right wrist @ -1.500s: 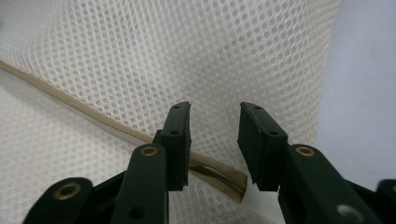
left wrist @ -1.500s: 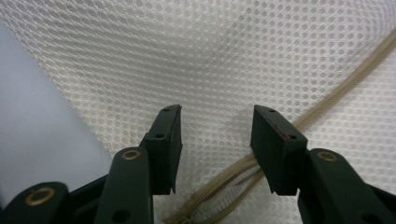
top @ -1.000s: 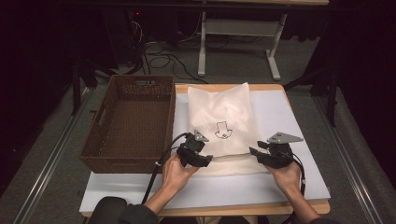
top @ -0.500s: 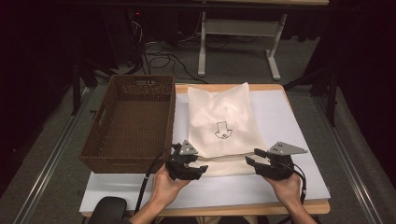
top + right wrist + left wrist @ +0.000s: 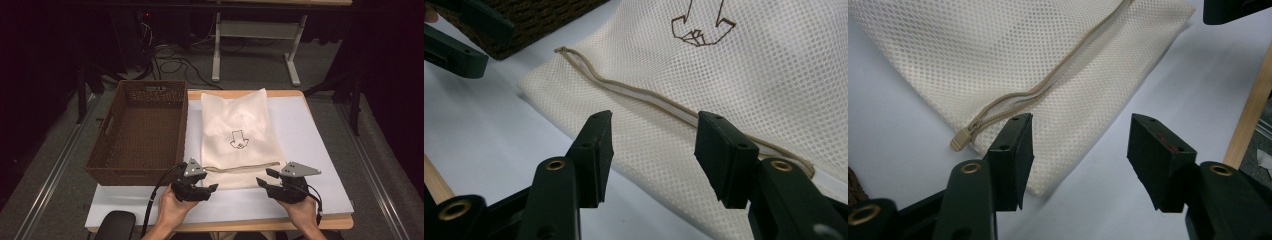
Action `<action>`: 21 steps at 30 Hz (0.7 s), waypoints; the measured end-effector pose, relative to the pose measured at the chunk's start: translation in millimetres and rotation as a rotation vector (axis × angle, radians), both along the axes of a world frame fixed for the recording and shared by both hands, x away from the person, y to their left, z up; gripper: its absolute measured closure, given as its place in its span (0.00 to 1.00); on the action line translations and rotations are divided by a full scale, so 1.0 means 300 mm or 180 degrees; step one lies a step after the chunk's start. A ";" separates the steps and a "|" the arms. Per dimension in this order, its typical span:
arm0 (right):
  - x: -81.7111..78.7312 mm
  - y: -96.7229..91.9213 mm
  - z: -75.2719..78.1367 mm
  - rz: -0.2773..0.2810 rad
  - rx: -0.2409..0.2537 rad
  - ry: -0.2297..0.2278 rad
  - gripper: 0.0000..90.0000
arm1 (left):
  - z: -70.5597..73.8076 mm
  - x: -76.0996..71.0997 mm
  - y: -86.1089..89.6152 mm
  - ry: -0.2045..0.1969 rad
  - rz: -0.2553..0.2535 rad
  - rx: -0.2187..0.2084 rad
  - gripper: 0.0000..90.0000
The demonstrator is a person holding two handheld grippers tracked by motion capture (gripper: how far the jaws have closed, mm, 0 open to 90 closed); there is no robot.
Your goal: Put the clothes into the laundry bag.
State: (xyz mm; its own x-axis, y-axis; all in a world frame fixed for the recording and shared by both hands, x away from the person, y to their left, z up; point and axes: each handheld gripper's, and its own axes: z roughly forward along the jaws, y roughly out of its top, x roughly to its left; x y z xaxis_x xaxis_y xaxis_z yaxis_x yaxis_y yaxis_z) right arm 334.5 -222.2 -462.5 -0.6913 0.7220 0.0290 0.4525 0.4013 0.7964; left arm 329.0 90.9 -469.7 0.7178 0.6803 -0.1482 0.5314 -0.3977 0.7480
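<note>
- On the worktop (image 5: 310, 150), high view: mesh laundry bag (image 5: 239, 135) lies flat beside the empty wicker basket (image 5: 137, 131); both hand-held grippers wait at its near edge.
- Left hand-held gripper (image 5: 1078, 150): jaws wide, empty, zipper pull (image 5: 960, 140) close.
- Right hand-held gripper (image 5: 654, 150): wide, empty; the zipper looks shut, nothing visibly begun.

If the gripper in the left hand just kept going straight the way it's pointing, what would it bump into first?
Most likely the near corner of the mesh bag: the open left gripper aims right at it, just beside the zipper pull. How far off is hard to judge.
</note>
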 end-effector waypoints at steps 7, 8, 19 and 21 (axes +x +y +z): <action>-0.003 0.003 -0.023 0.0005 0.0009 0.0041 0.56 | -0.027 -0.001 -0.004 0.0020 -0.0015 0.0032 0.46; -0.003 0.004 -0.028 0.0020 0.0036 0.0071 0.56 | -0.030 -0.001 -0.003 0.0022 -0.0015 0.0025 0.46; 0.001 0.010 -0.072 0.0046 -0.0020 0.0117 0.56 | -0.068 -0.001 0.009 0.0053 0.0021 0.0023 0.45; 0.011 0.001 -0.089 0.0014 -0.0049 0.0149 0.56 | -0.078 0.000 0.009 0.0047 0.0033 0.0050 0.45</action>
